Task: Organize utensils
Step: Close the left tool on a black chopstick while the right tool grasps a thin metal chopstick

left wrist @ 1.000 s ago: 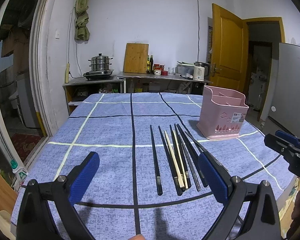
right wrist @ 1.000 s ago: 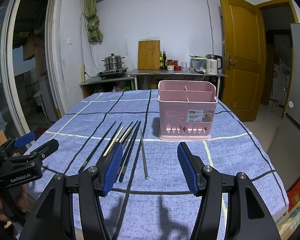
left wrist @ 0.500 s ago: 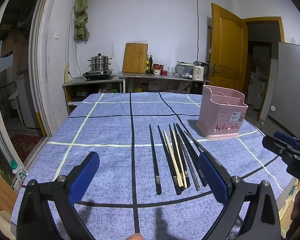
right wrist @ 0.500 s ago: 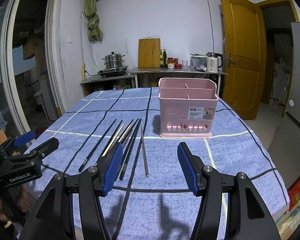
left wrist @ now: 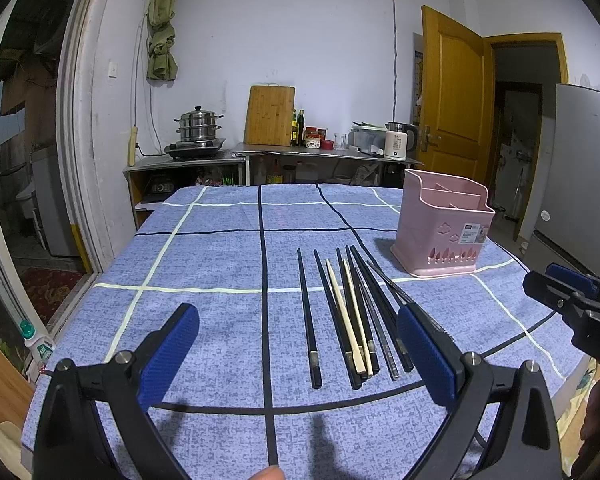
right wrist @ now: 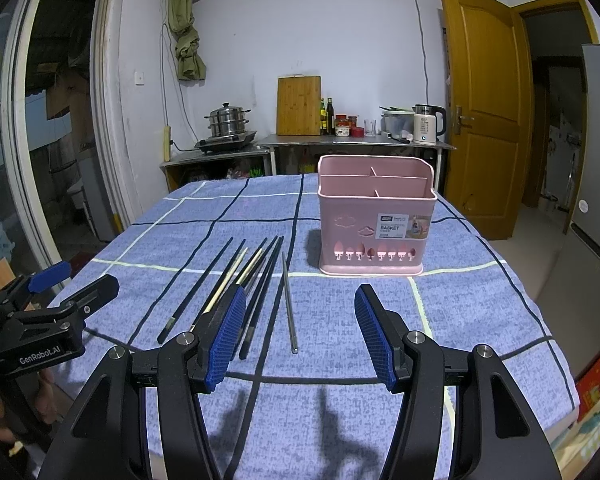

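Note:
Several chopsticks (left wrist: 350,312), black ones, pale wooden ones and a metal one, lie side by side on the blue checked tablecloth (left wrist: 204,264). They also show in the right wrist view (right wrist: 244,280). A pink utensil basket (left wrist: 444,228) with empty compartments stands upright behind them to the right, also in the right wrist view (right wrist: 374,220). My left gripper (left wrist: 298,354) is open and empty above the cloth, near the chopsticks' close ends. My right gripper (right wrist: 300,332) is open and empty, with the metal chopstick (right wrist: 289,304) between its fingers' line of sight.
The table's right edge (right wrist: 540,320) drops to the floor. A counter (right wrist: 356,144) with a cutting board, bottles, a kettle and a steamer pot stands against the back wall. A yellow door (right wrist: 484,104) is at the right.
Both grippers have drifted slightly; the views have shifted a little, with the basket a bit higher and farther in frame. Nothing on the table has moved.

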Motion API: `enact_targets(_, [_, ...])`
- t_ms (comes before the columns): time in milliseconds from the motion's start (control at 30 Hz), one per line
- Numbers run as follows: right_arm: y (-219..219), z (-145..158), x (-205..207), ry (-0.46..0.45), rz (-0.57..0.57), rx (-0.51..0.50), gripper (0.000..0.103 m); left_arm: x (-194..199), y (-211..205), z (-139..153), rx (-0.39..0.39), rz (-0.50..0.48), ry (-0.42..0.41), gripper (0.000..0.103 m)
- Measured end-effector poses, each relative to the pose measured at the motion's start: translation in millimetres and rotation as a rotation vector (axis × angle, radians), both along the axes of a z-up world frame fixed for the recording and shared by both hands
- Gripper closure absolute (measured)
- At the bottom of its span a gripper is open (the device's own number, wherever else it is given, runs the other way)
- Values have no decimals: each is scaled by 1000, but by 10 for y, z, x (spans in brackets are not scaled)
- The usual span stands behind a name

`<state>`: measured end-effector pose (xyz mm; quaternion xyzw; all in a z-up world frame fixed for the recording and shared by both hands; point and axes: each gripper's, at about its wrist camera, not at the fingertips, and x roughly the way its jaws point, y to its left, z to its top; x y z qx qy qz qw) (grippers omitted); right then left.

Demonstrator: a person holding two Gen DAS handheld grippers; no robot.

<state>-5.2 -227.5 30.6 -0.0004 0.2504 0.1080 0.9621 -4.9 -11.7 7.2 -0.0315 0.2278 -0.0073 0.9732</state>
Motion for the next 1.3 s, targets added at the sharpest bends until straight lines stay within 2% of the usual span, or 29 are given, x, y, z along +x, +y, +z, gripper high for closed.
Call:
enact_targets(333, [25,-24,43,10,7,-2,45,95,24,-73,0,-9,36,2])
enact_targets(600, [73,-131,263,55,34,-7,45,394,136,-244,-8,-30,131,2])
enact_targets(833, [172,-232,580,105,75,-29,45,840,242,-387,-52,-46,231,3])
enact_targets(867, [202,-251,658,110,84,-41,45,902,235,-405,-49,-50,245,5])
enact_targets(933, [245,-296,787,130,91,-57,45,1059,236,-455,-50,-64,287,16])
enact_targets(1100, [354,-419,1102,177,120,-104,46,1397,216,-562,-56,-96,368,25])
enact_targets(1300, [496,-628,1448,257,150,-145,62,1706,224,-664,-81,-113,438,39])
